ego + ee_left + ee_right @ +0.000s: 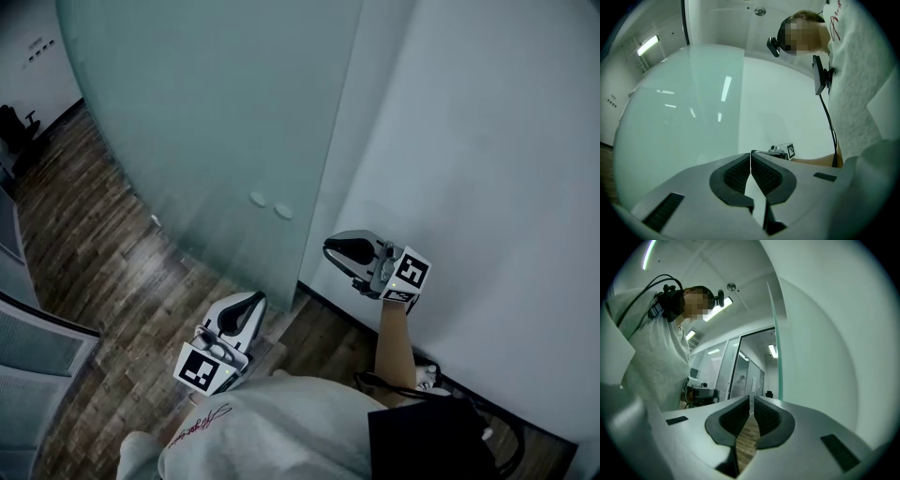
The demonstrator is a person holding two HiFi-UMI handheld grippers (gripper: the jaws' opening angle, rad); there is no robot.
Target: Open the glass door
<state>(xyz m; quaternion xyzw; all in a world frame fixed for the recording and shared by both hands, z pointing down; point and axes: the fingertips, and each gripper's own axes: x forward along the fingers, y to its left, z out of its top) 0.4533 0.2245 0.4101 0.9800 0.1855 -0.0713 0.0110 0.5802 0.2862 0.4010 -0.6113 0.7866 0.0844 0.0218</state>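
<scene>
Dark wood-plank floor (103, 253) runs from ten o'clock to five o'clock. A dark chair (17, 127) stands at ten o'clock, and a white shoe (427, 377) at five.

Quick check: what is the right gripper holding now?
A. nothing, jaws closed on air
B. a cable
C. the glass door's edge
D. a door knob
A: the right gripper has its jaws almost together, with only wooden floor showing through the slit; the edge of the glass door stands clear beyond them.

Grey sweatshirt (272, 422), red script (199, 427); black cable (828, 117).
</scene>
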